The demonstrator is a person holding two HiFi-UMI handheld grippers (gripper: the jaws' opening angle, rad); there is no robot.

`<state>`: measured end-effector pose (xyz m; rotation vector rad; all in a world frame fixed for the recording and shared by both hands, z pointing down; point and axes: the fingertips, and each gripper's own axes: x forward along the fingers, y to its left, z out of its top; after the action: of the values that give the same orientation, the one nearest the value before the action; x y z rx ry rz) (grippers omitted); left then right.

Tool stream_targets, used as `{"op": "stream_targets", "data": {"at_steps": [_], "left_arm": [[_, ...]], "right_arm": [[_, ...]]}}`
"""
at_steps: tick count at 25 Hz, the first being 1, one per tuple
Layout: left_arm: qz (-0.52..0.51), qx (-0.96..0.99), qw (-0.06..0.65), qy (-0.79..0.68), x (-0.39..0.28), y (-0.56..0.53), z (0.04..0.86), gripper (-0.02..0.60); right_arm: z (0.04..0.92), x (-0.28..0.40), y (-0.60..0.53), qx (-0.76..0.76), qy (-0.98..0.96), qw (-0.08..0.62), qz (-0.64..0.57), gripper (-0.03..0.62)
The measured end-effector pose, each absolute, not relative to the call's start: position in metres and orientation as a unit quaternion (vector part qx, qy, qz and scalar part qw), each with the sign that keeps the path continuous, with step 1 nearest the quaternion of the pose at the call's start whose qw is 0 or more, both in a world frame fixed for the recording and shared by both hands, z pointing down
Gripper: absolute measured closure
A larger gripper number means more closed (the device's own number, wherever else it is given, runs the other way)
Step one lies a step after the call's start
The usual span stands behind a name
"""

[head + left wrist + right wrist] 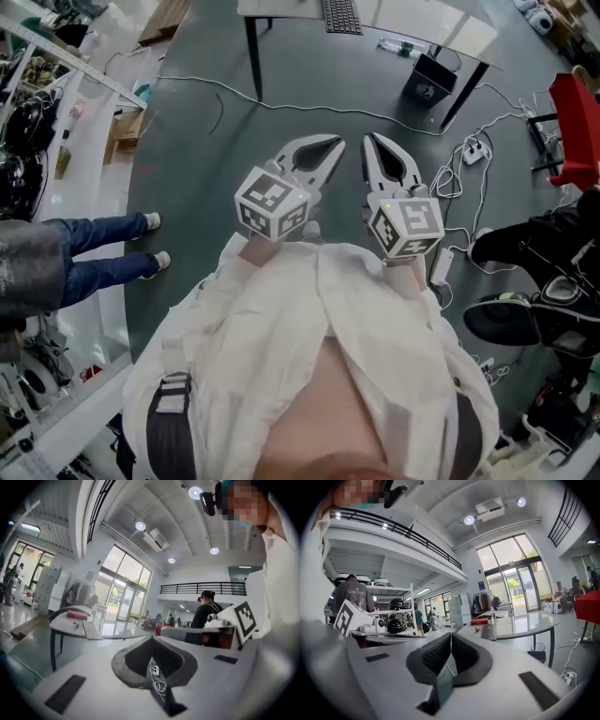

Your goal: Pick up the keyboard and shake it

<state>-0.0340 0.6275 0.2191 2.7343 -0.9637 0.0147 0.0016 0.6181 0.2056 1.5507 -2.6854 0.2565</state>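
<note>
Slim grey keyboard (341, 14) lying well ahead, not yet within reach
Left tool (336, 142) and right tool (368, 139) are both pinched shut on nothing; the keyboard rests on the pale glossy tabletop (281, 7), straight ahead between them, neither clearly nearer, long axis running away, a short end toward the person; it looks thin, flat, light

The keyboard (340, 16) lies on the table (281, 7), well ahead of the left gripper (336, 142) and right gripper (369, 141) — these are side by side over the floor (206, 187). A bottle (401, 45) is right of the keyboard, at the table's near edge — a bin (429, 80) below it.
</note>
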Motion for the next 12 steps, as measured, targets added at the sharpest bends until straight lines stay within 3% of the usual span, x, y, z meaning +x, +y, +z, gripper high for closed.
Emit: {"op": "stream_targets", "data": {"at_steps": [12], "left_arm": [[0.021,0.939,0.151,-0.310,-0.031,0.536,0.244,0.569]], "right_arm": [[0.231,-0.004,0.530,0.508,-0.853,0.026,0.115,0.565]]}}
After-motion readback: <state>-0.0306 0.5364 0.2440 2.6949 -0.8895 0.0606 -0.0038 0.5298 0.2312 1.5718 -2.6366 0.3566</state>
